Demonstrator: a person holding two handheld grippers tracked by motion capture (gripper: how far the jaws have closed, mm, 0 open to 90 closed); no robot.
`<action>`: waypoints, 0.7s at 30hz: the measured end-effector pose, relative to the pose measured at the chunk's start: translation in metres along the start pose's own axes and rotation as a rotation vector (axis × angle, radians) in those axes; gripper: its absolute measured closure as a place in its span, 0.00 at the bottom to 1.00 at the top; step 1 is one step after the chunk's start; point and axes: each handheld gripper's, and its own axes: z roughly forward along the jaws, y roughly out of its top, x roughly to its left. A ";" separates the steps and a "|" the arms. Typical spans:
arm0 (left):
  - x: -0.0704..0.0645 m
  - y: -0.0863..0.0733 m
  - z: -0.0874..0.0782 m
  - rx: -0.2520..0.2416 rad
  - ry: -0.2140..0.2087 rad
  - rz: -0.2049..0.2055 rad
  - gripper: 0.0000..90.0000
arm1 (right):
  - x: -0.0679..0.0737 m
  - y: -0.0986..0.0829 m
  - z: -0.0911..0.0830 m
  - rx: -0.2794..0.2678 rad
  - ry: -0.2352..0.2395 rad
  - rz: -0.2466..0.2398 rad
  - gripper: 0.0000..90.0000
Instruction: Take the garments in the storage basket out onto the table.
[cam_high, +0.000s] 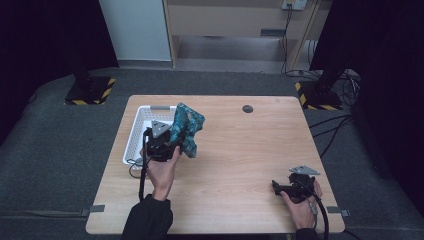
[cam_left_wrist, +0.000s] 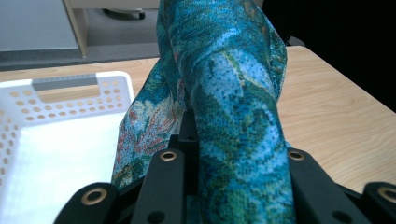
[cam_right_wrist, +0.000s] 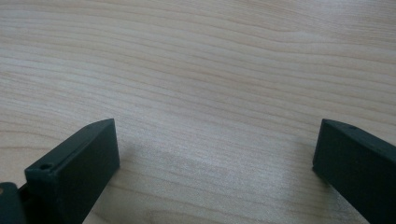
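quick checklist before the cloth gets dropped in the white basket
1. Grip: left gripper is shut on the teal cloth, held between its jaws: ok.
2. Cloth lifted off the table: it hangs bunched above the surface: ok.
3. Cloth over the basket: it hangs at the basket's right rim, not yet above the middle: not ok.
4. Basket free: the part seen in the left gripper view looks bare: ok.
5. Cloth's lower end past the rim: cannot tell.
6. Right gripper out of the way: open, low at the table's near right corner: ok.

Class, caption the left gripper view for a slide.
Left gripper clamps a blue-green patterned cloth beside a white basket.
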 end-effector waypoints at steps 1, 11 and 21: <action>-0.001 -0.001 0.001 0.002 -0.003 0.002 0.79 | 0.000 0.000 0.000 0.000 0.000 0.000 0.00; -0.012 -0.004 0.010 0.017 -0.020 0.017 0.79 | 0.000 0.000 0.000 0.000 0.000 0.000 0.00; -0.021 -0.008 0.021 0.034 -0.038 0.023 0.79 | 0.000 0.000 0.000 0.000 0.000 0.000 0.00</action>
